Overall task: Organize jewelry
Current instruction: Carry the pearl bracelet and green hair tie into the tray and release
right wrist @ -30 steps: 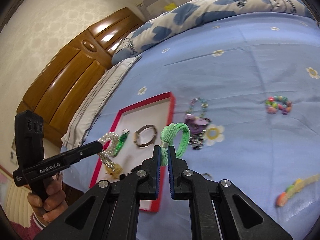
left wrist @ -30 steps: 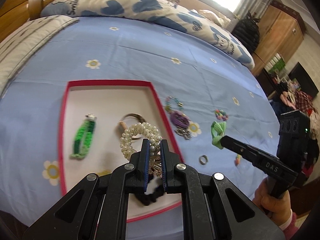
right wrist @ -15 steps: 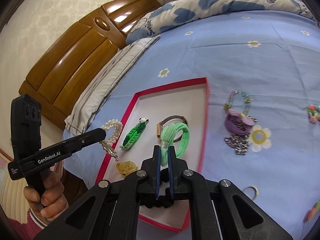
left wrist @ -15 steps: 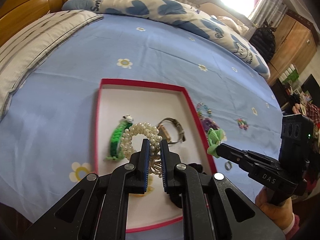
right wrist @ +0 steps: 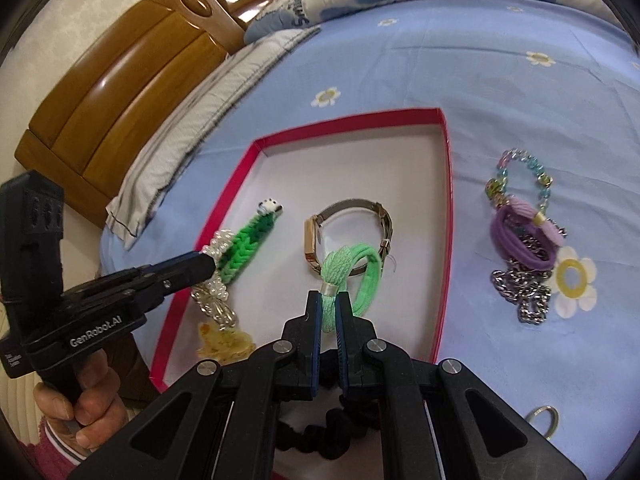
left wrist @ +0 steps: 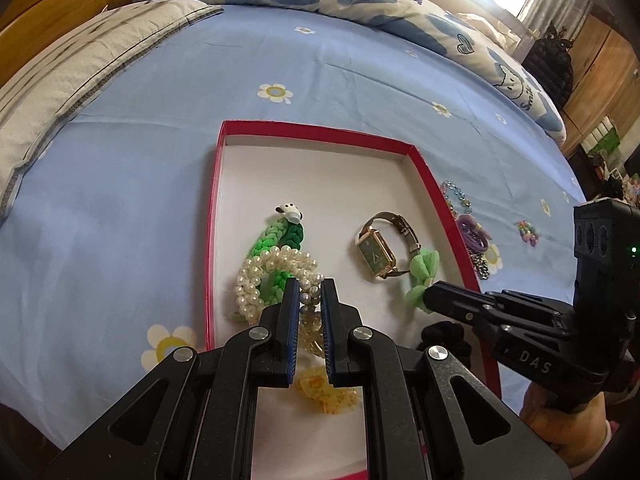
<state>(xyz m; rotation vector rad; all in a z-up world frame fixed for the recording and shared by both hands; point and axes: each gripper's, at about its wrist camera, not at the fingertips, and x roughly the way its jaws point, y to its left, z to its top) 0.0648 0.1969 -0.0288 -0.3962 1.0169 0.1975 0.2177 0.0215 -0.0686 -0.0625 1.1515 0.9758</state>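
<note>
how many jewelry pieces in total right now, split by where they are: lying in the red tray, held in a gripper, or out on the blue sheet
Lying in the red-rimmed white tray: 4 (green braided bracelet, gold square watch, yellow hair clip, black scrunchie).
Held in a gripper: 2 (white pearl bracelet, light green hair tie).
On the blue sheet: 5 (pastel bead bracelet, purple hair tie, silver chain, silver ring, multicoloured bead cluster).
Total: 11

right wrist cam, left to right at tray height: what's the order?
left gripper holding pearl bracelet → green braided bracelet → watch → right red wall of the tray → purple hair tie on the bedsheet
</note>
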